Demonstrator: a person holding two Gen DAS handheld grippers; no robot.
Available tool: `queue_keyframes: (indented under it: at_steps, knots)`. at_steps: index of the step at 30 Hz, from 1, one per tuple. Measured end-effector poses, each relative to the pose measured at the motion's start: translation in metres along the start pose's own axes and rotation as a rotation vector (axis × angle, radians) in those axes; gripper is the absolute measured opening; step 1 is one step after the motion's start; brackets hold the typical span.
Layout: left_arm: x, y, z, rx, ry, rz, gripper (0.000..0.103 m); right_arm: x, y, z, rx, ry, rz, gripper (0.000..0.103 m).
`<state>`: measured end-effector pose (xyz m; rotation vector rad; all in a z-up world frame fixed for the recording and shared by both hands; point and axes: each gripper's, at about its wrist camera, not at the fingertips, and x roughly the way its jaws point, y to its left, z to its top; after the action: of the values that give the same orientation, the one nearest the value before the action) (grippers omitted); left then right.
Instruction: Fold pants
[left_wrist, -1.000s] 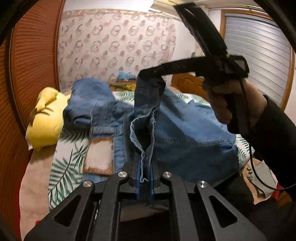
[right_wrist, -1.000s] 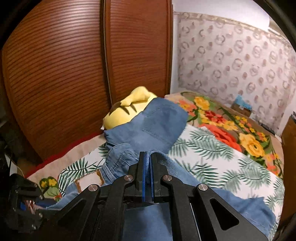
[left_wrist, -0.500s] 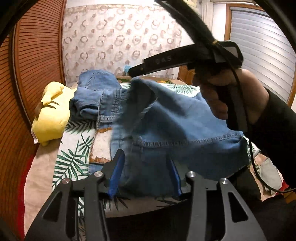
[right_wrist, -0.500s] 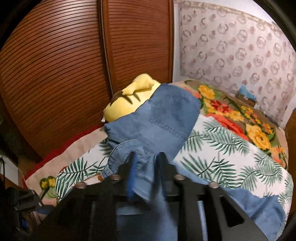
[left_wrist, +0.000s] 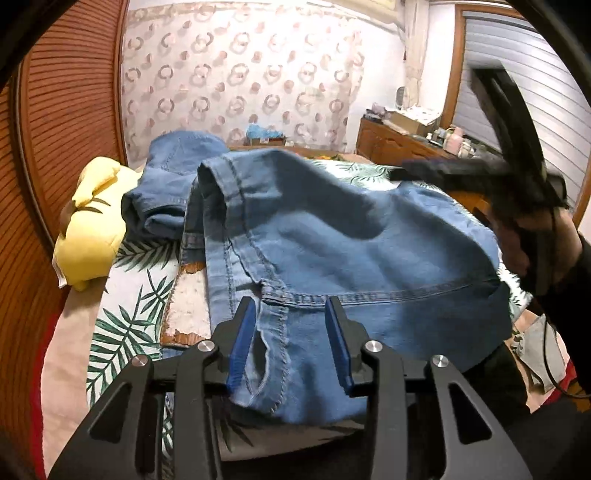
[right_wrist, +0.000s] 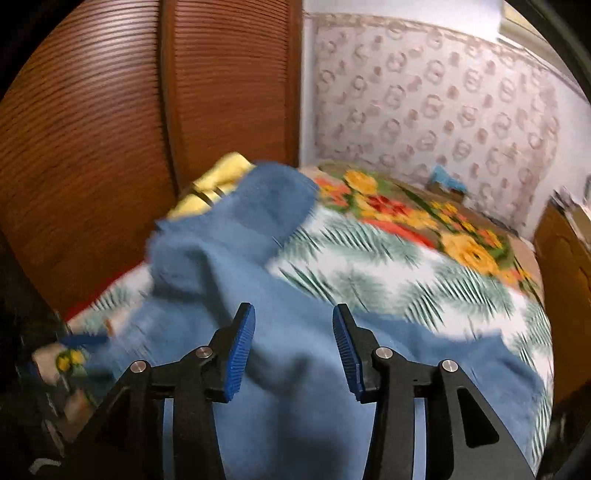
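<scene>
Jeans (left_wrist: 332, 251) are laid folded on the bed (left_wrist: 125, 317), partly over a yellow plush (left_wrist: 88, 229). Jaws of left gripper (left_wrist: 291, 343) and right gripper (right_wrist: 293, 350) are spread, nothing gripped. Probably released so the fold can settle.

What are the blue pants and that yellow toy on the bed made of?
The pants look like denim: faded blue woven cloth with stitched seams and a matte finish. The yellow toy looks like soft plush, probably stuffed fabric, going by its rounded, squashy shape and fuzzy matte surface. The exact fibres can't be told.
</scene>
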<state>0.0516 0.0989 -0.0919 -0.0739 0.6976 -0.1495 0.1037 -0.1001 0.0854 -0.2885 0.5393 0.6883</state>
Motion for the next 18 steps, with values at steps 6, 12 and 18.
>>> queue_keyframes:
  at_steps: [6, 12, 18]
  knots:
    - [0.016, -0.002, -0.003, 0.014, 0.043, -0.001, 0.031, 0.008, -0.039, -0.058, 0.109, 0.082, -0.04, 0.046]
    - [0.013, -0.008, -0.002, 0.041, 0.029, 0.008, 0.02, 0.009, -0.047, -0.074, 0.13, 0.086, -0.064, 0.046]
    - [-0.004, -0.012, -0.001, 0.084, -0.018, 0.004, 0.014, -0.006, -0.037, -0.08, 0.13, 0.051, -0.086, 0.046]
